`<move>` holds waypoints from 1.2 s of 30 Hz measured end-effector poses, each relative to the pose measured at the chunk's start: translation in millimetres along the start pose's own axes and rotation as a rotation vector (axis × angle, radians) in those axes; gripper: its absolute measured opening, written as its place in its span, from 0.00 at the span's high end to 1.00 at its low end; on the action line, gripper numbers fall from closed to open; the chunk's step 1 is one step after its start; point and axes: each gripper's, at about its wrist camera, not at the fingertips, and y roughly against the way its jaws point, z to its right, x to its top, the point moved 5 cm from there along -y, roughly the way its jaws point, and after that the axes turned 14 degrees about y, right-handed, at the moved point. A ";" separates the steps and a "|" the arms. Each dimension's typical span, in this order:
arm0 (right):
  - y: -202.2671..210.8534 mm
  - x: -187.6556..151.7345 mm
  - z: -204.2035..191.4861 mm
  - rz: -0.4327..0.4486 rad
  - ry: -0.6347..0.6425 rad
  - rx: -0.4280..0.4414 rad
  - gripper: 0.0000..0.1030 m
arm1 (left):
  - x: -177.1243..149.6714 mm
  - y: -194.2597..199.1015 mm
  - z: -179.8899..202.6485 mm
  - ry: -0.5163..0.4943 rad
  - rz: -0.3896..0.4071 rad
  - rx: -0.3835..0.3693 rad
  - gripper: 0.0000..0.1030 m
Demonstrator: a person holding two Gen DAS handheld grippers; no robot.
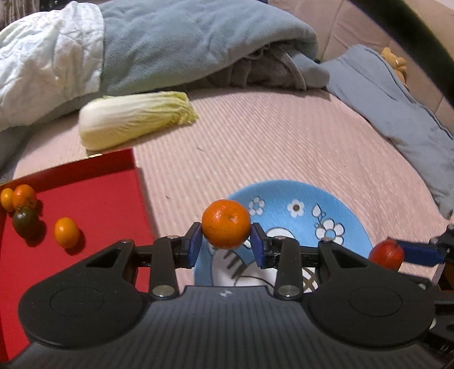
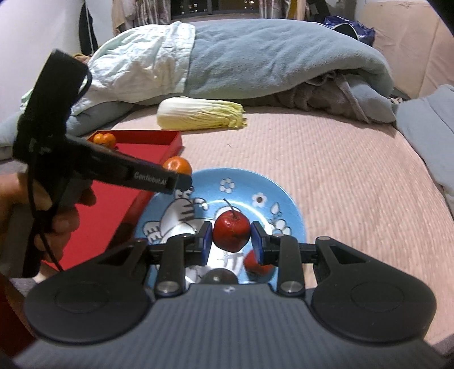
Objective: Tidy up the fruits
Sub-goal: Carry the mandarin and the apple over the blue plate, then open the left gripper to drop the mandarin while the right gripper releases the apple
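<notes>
Indoor artificial light, moderately bright, slightly warm. Soft short shadows under small fruits in red tray (image 1: pixel 93 198), falling toward 4 o'clock. Faint glare on orange (image 1: pixel 226 224) and on red fruit (image 2: pixel 231 230). Motion blur on cabbage (image 1: pixel 136 119) and bedding. Strong fisheye bending, dark vignette at corners. Night-dark window (image 2: pixel 215 5) at 12 o'clock.

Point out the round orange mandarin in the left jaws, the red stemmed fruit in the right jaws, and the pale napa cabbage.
Round orange mandarin (image 1: pixel 226 223), left wrist view, front skin.
Red stemmed fruit (image 2: pixel 231 230), right wrist view, front.
Pale napa cabbage (image 2: pixel 198 115), right wrist view, mid-body.
</notes>
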 end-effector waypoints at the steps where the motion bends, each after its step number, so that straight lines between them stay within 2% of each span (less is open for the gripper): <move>1: 0.4 -1.3 1.3 -0.002 -0.002 -0.003 0.68 | -2.9 -1.7 2.3 -0.005 -0.005 -0.002 0.59; 9: 0.0 -4.1 5.5 -0.010 -0.007 -0.009 0.68 | -20.8 -18.8 10.5 -0.059 -0.040 0.017 0.59; 27: -3.5 -9.6 9.5 -0.024 -0.021 -0.015 0.68 | -26.3 -26.1 13.6 -0.065 -0.069 0.002 0.57; 29: -4.4 -10.1 10.6 -0.025 -0.022 -0.017 0.68 | -26.2 -25.2 13.6 -0.062 -0.070 0.001 0.54; 31: -5.6 -10.5 11.0 -0.026 -0.023 -0.019 0.68 | -25.6 -21.1 13.3 -0.063 -0.059 -0.005 0.44; 36: -14.6 -10.8 11.9 -0.033 -0.018 -0.023 0.68 | -23.3 -10.0 8.2 -0.051 -0.044 -0.024 0.39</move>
